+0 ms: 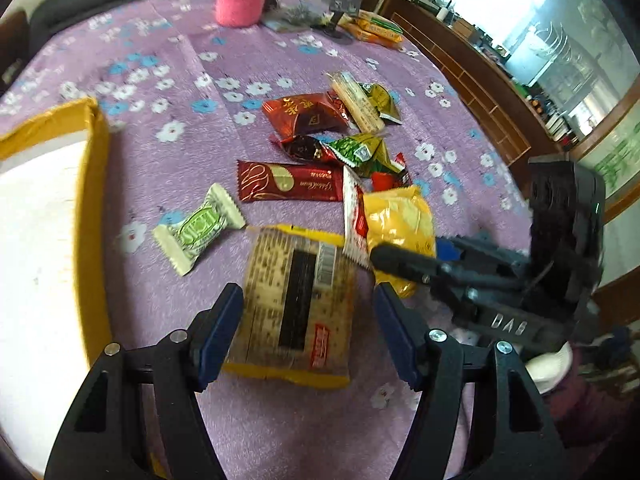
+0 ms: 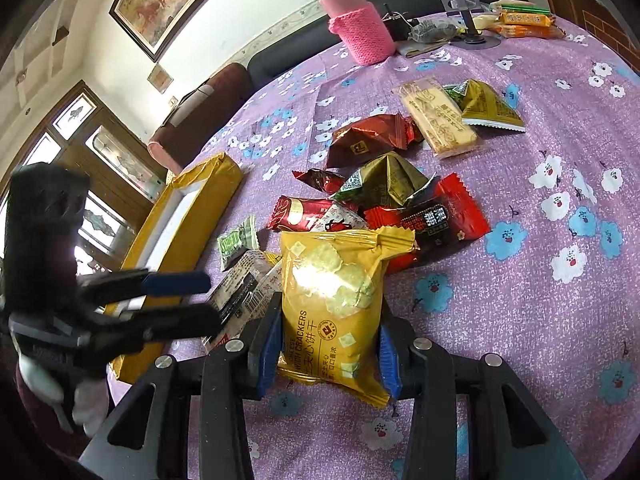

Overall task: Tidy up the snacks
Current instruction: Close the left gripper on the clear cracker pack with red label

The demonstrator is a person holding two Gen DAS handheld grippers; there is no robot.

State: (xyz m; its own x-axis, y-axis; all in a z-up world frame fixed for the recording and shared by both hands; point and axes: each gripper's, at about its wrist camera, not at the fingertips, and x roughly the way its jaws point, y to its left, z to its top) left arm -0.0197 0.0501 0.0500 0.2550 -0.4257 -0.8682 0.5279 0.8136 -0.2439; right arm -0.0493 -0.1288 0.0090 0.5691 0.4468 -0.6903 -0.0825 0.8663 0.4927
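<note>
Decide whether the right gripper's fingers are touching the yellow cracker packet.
Touching. In the right wrist view, both blue finger pads press against the sides of the yellow cracker packet, with no gap on either side of the right gripper.

close wrist views, facing inward; shared snack pile [image 1: 344, 148]

Bright daylight from window [image 1: 520, 4]; fisheye-warped edges, slight motion blur.
</note>
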